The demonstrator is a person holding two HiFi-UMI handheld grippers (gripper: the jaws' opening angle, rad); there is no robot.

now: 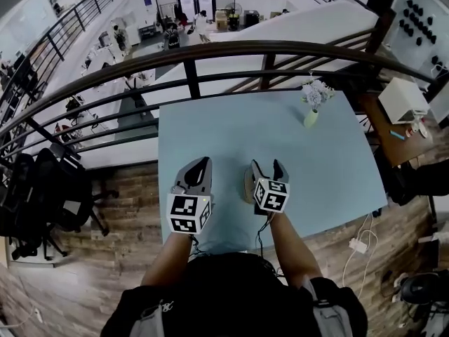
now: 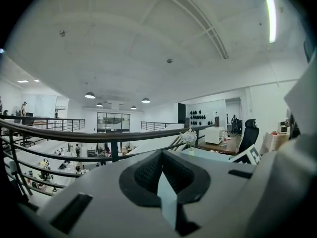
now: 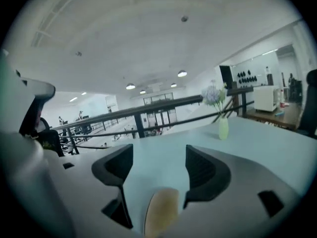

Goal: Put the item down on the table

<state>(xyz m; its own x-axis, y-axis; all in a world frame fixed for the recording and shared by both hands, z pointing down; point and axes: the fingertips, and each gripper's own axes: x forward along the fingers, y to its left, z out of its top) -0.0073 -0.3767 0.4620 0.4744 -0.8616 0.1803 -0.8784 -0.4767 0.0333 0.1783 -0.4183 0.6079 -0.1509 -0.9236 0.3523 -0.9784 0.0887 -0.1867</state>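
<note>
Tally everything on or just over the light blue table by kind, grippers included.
Grippers: 2 (left gripper, jaws together; right gripper, jaws apart)
Tan item: 1 (tan item, low between the right gripper's jaws)
Vase of flowers: 1 (vase of flowers, at the far edge)
Total: 4

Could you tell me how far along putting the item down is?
Nearly done: the tan item seems to lie on the blue table, between the parted jaws of the right gripper, pads off it. Remaining: draw that gripper back. The left gripper is shut, empty.
</note>
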